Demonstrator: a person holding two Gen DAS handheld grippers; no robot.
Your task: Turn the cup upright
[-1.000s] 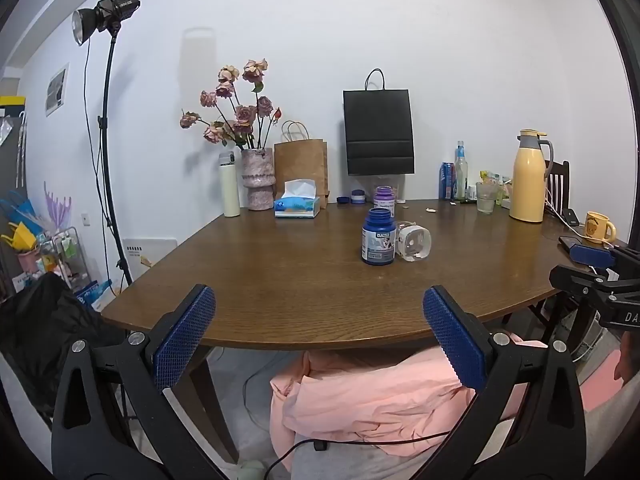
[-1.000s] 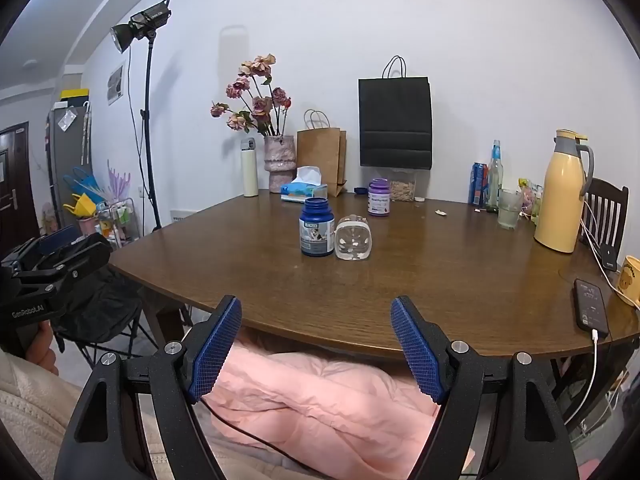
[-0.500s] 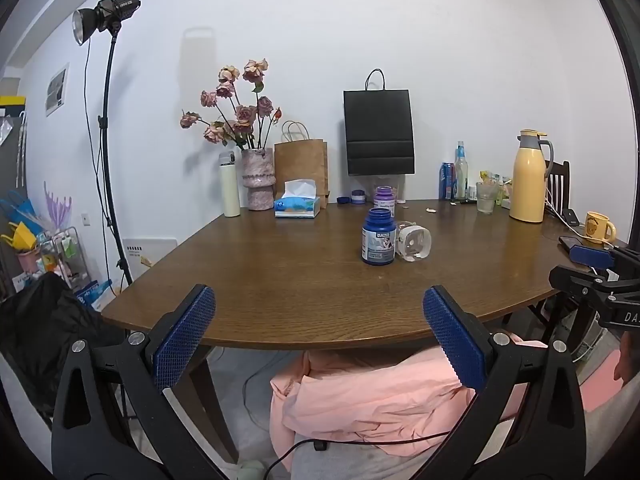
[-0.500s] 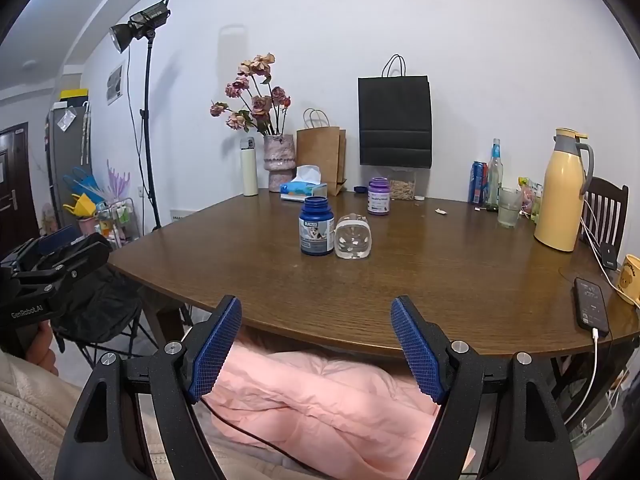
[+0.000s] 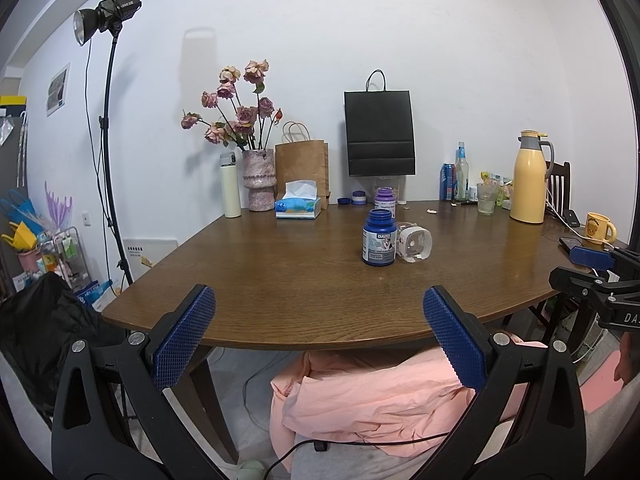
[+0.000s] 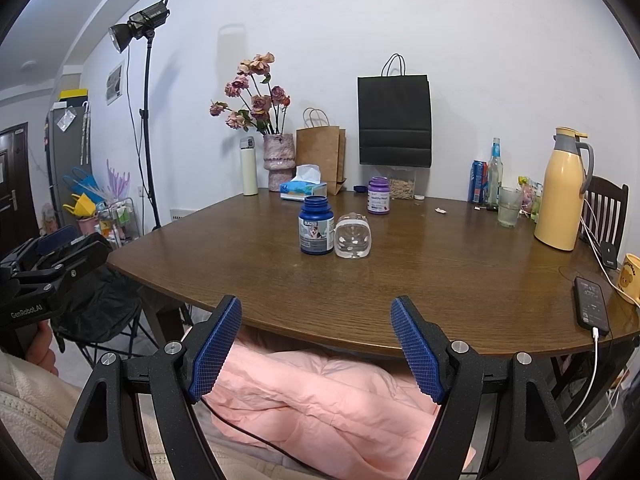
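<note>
Cup [image 6: 352, 237], one, sideways beside one blue bottle [image 6: 316, 231]; two grippers, fingers wide, empty.

The brown wooden table [image 6: 400, 280] carries a clear cup [image 6: 353, 237] on its side, a blue jar [image 6: 316, 231] touching at its 9 o'clock.

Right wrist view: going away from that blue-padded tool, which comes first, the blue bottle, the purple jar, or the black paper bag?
From the right tool, which is open and back from the table edge:
1. Blue bottle, mid-table, beside the tipped clear cup.
2. Purple jar, farther back, slightly right.
3. Black paper bag, farthest, at the wall.
</note>
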